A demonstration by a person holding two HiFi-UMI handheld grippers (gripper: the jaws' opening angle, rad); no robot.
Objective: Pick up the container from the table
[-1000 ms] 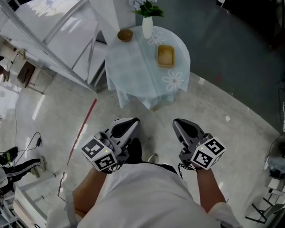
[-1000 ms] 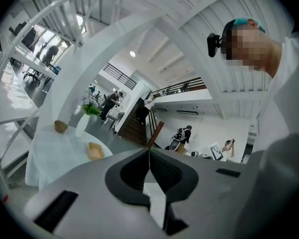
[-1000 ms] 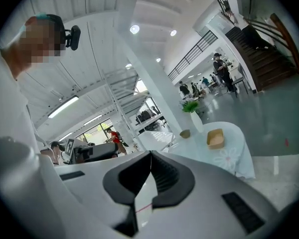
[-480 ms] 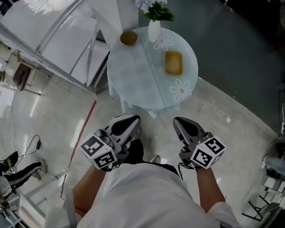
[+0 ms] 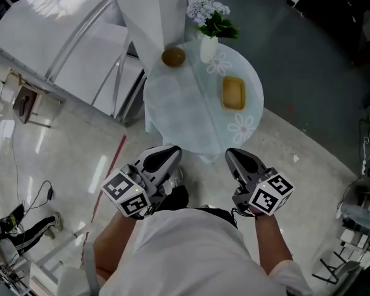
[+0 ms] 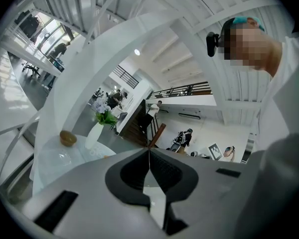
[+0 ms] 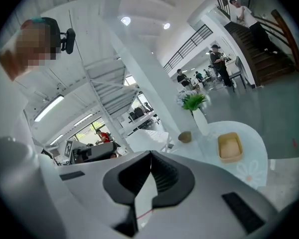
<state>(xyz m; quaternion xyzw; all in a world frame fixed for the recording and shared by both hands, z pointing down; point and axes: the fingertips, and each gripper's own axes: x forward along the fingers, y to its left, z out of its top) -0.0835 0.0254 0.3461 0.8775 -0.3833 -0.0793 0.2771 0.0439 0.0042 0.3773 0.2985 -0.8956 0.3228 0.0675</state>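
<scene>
The container (image 5: 233, 94) is seen lengthwise well ahead on the table (image 5: 172, 103), nearer the closed right gripper (image 5: 230, 156) than the closed left gripper (image 5: 175, 152).

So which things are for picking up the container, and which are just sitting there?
For the job: yellow container, the round table under it, left gripper and right gripper, both shut.
Just sitting there: brown bowl, white vase of flowers.
</scene>
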